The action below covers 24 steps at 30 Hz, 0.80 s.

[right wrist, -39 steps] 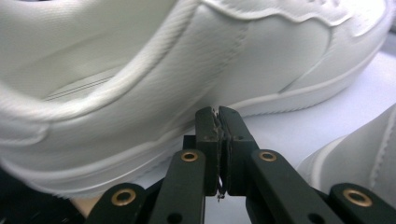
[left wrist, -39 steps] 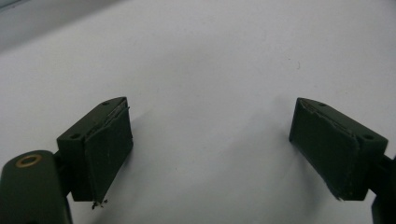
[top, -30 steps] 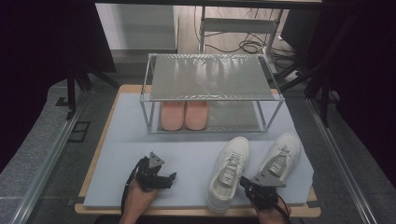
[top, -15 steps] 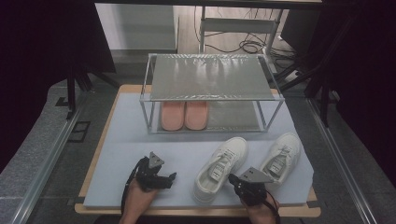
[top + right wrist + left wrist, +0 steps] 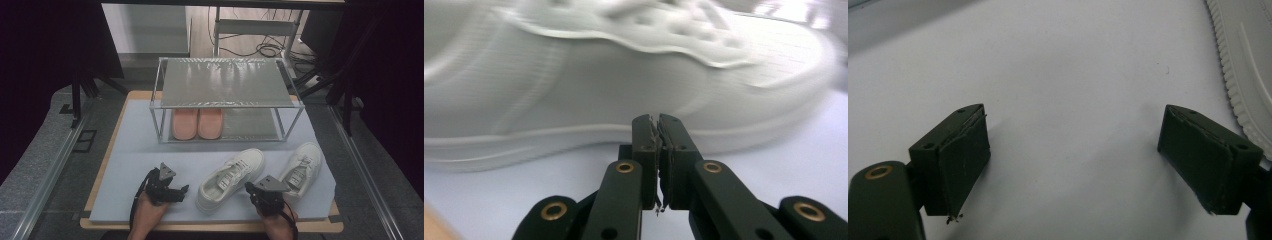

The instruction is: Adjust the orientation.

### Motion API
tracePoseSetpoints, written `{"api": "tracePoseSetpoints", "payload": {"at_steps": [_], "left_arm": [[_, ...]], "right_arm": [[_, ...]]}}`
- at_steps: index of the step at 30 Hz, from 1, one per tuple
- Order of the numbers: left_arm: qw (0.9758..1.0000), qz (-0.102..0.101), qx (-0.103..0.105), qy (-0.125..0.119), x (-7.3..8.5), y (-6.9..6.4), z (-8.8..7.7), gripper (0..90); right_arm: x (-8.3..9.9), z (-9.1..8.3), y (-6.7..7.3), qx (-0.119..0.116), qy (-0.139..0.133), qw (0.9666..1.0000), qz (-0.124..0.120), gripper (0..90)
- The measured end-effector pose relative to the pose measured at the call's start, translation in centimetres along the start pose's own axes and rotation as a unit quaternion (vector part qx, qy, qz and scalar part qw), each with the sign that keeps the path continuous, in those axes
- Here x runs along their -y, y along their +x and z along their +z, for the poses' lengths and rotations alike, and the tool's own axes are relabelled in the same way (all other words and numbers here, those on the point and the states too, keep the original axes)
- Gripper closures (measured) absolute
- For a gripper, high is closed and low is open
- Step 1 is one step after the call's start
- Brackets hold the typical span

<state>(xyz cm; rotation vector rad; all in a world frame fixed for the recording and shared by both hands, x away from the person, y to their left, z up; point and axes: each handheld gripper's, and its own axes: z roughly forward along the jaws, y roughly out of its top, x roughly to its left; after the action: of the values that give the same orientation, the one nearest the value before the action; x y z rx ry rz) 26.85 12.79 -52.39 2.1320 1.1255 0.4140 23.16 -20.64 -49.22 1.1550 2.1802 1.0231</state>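
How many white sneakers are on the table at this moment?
2. One white sneaker lies on the mat near the front, between the two grippers. The other white sneaker lies to its right, by the mat's right edge. None seems hidden.

Dark room, grey floor (image 5: 45, 150), cables (image 5: 270, 50) behind table (image 5: 125, 97)

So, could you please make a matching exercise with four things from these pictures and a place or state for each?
Things:
1. pink slippers
2. left hand-held gripper
3. right hand-held gripper
4. rack

Place or state:
A. jaws shut, nothing between them
B. stands at the far side of the mat
C. jaws wide open
D. on the lower shelf

Pairs: 1-D, 2-C, 3-A, 4-B
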Motion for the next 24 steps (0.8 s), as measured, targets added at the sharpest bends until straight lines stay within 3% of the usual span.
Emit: {"api": "tracePoseSetpoints", "payload": {"at_steps": [5, 8, 18, 24], "left_arm": [[1.0, 0.0, 0.0, 0.0, 0.0, 0.0, 0.0, 13.2], [1.0, 0.0, 0.0, 0.0, 0.0, 0.0, 0.0, 13.2], [1.0, 0.0, 0.0, 0.0, 0.0, 0.0, 0.0, 13.2], [1.0, 0.0, 0.0, 0.0, 0.0, 0.0, 0.0, 13.2]], "right_arm": [[-0.4, 0.7, -0.2, 0.051, 0.024, 0.9983, 0.013, 90.0], [-0.7, 1.2, 0.0, 0.067, 0.037, 0.9968, 0.022, 90.0], [-1.5, 2.4, 0.6, 0.082, 0.035, 0.9954, 0.035, 90.0], [-2.2, 3.5, 0.7, 0.068, 0.029, 0.9965, 0.038, 90.0]]}}
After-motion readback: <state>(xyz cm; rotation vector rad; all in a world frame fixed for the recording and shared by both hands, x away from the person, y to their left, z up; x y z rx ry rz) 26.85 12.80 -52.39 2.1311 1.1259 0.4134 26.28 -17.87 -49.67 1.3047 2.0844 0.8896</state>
